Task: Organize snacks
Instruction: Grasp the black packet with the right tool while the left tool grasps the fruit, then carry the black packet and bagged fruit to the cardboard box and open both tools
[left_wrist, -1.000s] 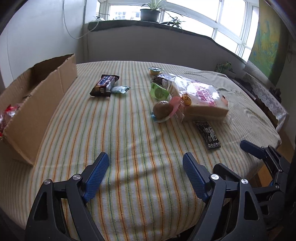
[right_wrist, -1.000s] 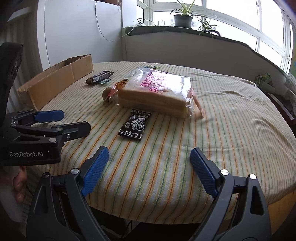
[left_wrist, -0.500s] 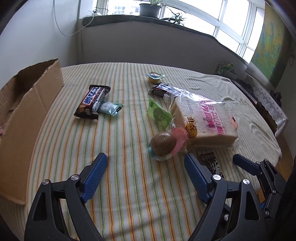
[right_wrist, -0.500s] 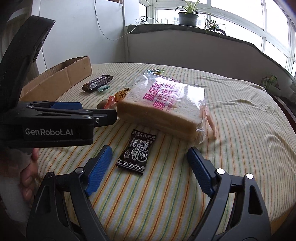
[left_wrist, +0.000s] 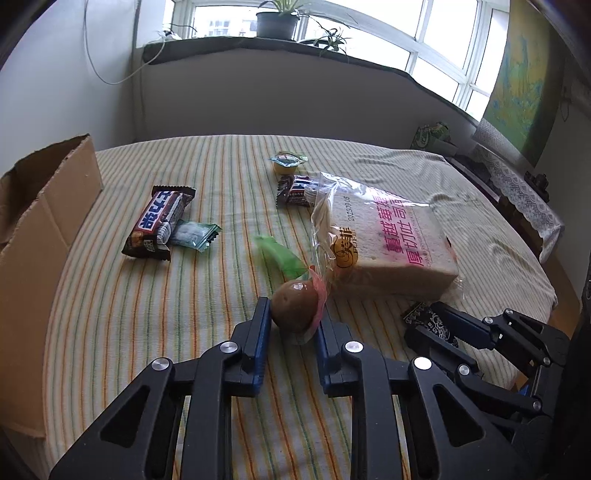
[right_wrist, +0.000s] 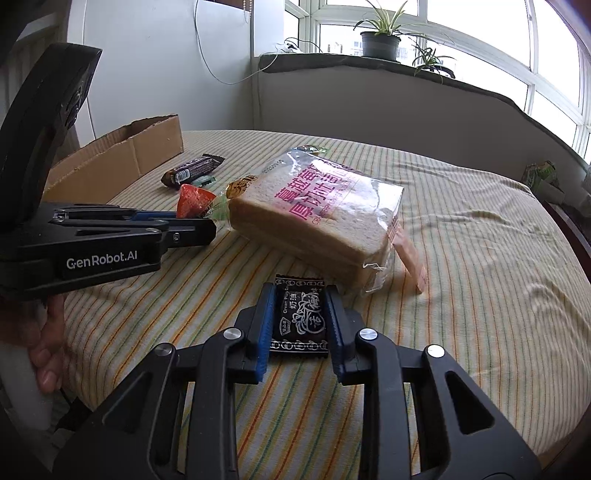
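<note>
So on my left hand-held gripper (left_wrist: 291, 321) the blue pads are clamped on a little round brown snack (left_wrist: 295, 308) in clear wrap with a pink-orange twist, sitting on the near part of the striped table (left_wrist: 147, 332) just in front of the bread. My right hand-held gripper (right_wrist: 298, 317) has the black snack packet (right_wrist: 300, 317) right between its fingers, jaws closing in on it, pads touching its long edges as far as I can see. That packet is flat, black with white curly print, lying lengthwise along the fingers, just near of the bread bag (right_wrist: 317, 210). The bread is a thick sliced loaf in clear plastic with pink lettering, sitting mid-table. Further left there's a dark chocolate bar (left_wrist: 159, 221) with a small teal packet (left_wrist: 194, 234) touching its right side, and a cardboard box (left_wrist: 40, 236) on the left edge. Far side has a small jelly cup (left_wrist: 288, 164) and another dark wrapper (left_wrist: 295, 190) just beside the bread bag's far end.
</note>
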